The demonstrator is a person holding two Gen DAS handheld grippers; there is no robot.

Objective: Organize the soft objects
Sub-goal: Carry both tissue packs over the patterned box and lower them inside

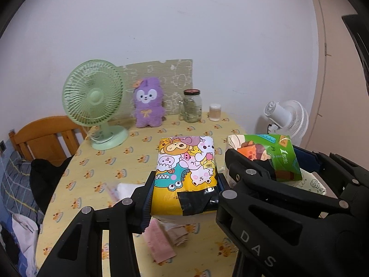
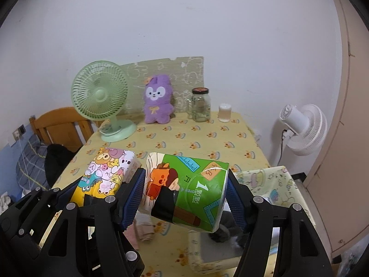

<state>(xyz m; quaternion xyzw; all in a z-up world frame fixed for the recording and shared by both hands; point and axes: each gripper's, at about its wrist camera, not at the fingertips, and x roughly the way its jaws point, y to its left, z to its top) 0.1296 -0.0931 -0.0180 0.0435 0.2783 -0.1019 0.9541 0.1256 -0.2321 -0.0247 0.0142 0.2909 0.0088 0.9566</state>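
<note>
Clearly both soft, light plastic-wrapped tissue packs give under pressure: the left gripper (image 1: 185, 190) pinches the yellow cartoon-print pack (image 1: 186, 173) across its sides, the right gripper (image 2: 185, 196) clamps the green one (image 2: 188, 190), both lifted above the yellow-clothed table's (image 2: 184, 136) near edge.

So the table (image 2: 230, 136) has a pale yellow cloth printed with little orange figures. Along the back edge by the wall there's a mint-green desk fan (image 2: 101, 102), a fuzzy purple bunny plush (image 2: 158, 100) sitting upright, a clear glass jar with a dark lid (image 2: 201, 105), and a small white-capped container (image 2: 224, 112). Nearer the front, some folded pink and beige cloths (image 1: 166, 237) lie flat, plus something white (image 1: 125, 190) beside them, too hidden to identify.
</note>
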